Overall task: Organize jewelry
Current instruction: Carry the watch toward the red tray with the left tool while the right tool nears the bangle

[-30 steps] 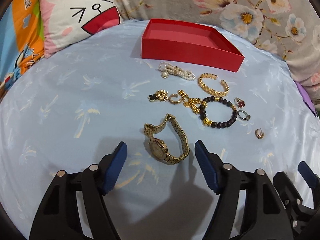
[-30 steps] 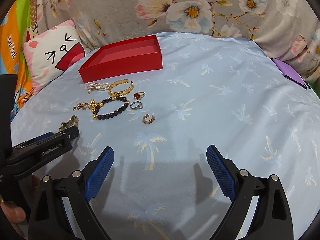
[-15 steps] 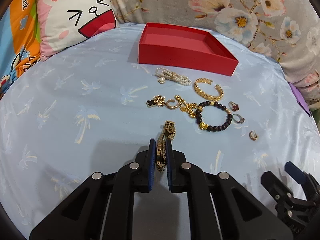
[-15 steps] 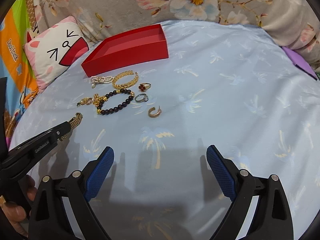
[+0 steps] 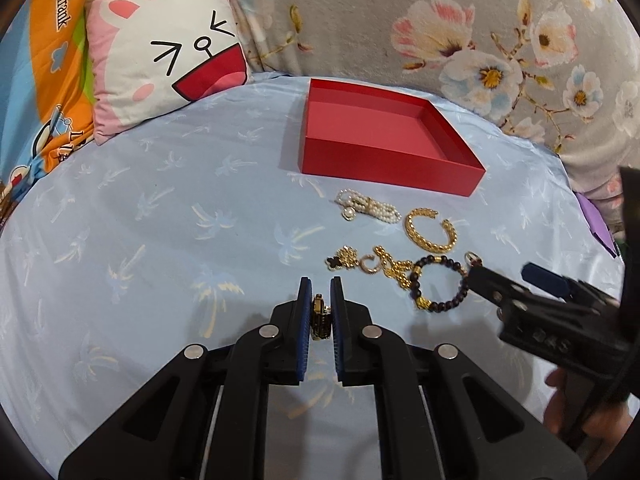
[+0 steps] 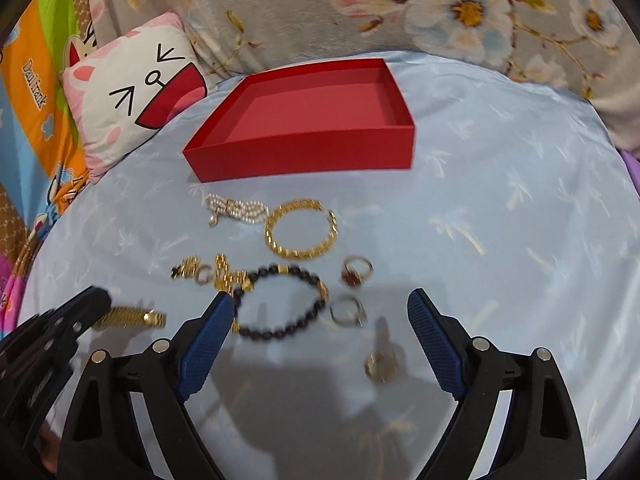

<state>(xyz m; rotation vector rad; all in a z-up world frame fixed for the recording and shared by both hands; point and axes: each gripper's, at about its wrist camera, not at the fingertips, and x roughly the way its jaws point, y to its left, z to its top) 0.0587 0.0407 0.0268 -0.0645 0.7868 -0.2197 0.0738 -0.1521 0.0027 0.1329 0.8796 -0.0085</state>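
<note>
Two views: my left gripper (image 5: 321, 300) clamps the gold watch (image 5: 321, 317); only the right-wrist view shows my right gripper (image 6: 320, 320) spread wide near the red box (image 6: 304, 156); blanket (image 5: 60, 4) reads "Daulfrank".

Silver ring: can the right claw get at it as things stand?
Probably yes. The right claw is open, and the silver ring lies between its fingers with nothing on top. The bead bracelet lies close beside it and could get caught.

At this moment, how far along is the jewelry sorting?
Nothing is stored yet: the red box shows only its bare floor. In hand: the left gripper is shut on the gold watch. The right gripper is open above the black bead bracelet. Pearl bracelet, gold cuff and rings are left on the sheet.
</note>
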